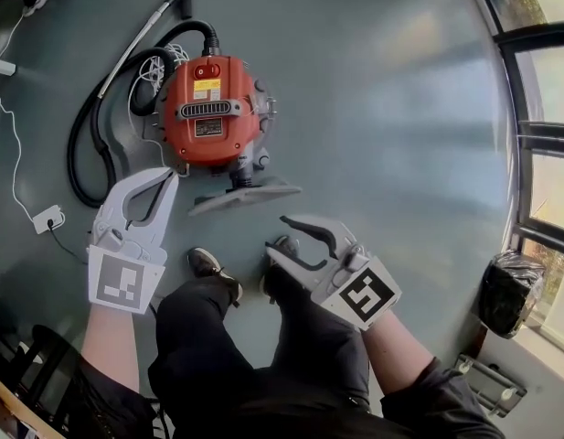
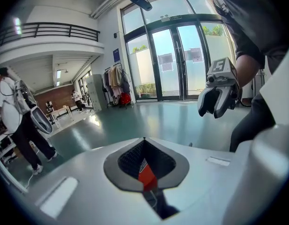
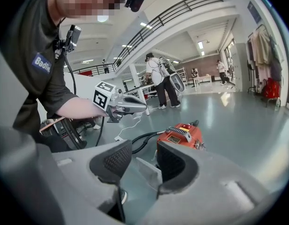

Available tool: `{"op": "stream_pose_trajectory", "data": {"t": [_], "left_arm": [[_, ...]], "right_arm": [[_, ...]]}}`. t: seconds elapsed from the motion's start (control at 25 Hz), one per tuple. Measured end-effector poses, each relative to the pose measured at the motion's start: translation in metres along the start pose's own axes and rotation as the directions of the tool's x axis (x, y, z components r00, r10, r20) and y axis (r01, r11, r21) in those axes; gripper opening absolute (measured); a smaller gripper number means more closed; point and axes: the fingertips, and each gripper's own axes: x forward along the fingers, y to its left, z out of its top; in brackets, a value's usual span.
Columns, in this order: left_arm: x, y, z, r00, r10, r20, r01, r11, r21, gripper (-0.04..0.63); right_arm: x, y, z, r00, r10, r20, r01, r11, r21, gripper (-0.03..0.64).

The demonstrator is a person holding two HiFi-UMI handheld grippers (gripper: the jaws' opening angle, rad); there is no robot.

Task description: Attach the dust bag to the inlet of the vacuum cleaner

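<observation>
The left gripper (image 2: 144, 140) has its jaws closed tip to tip with nothing between them. Through the small opening that the pads leave, only a sliver of the round red vacuum cleaner (image 2: 147, 177) is seen. The right gripper (image 3: 142, 153) has its jaws moderately apart and empty. They frame the flat grey dust bag (image 3: 149, 171), with the vacuum cleaner (image 3: 181, 135) behind it. The head view gives what both gripper views lack, the layout. The dust bag (image 1: 245, 197) lies on the grey-green floor (image 1: 400, 108) against the near side of the vacuum cleaner (image 1: 208, 108). The left gripper (image 1: 165, 179) hangs just beside both, and the right gripper (image 1: 277, 236) is near the bag, on the person's side. Whether the bag is already on the inlet, I cannot tell from any view. In my judgement the main risk is the thin bag. It lies flat on a smooth floor, so a jaw may push it away and not get under its edge. The left jaws must also open before they can help. Pressing the bag onto the inlet could make the vacuum cleaner slide back, and the black hose (image 1: 80, 154) curls near the left side.
</observation>
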Motion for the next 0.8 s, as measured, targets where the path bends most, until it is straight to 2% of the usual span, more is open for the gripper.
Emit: {"op": "stream_pose_trajectory", "data": {"t": [0.36, 0.52, 0.8], "left_arm": [[-0.076, -0.005, 0.071, 1.000, 0.003, -0.008, -0.003, 0.999, -0.054, 0.015], [-0.113, -0.011, 0.103, 1.000, 0.009, -0.002, -0.009, 0.995, -0.097, 0.015], [-0.176, -0.035, 0.161, 1.000, 0.007, -0.028, -0.010, 0.994, -0.113, 0.015]], "right_arm": [[-0.045, 0.049, 0.056, 0.999, 0.015, -0.039, -0.014, 1.000, 0.024, 0.161], [-0.063, 0.071, 0.085, 0.999, 0.013, -0.032, -0.012, 0.999, 0.041, 0.161], [-0.102, 0.102, 0.125, 1.000, 0.029, -0.011, -0.029, 0.999, 0.024, 0.161]]}}
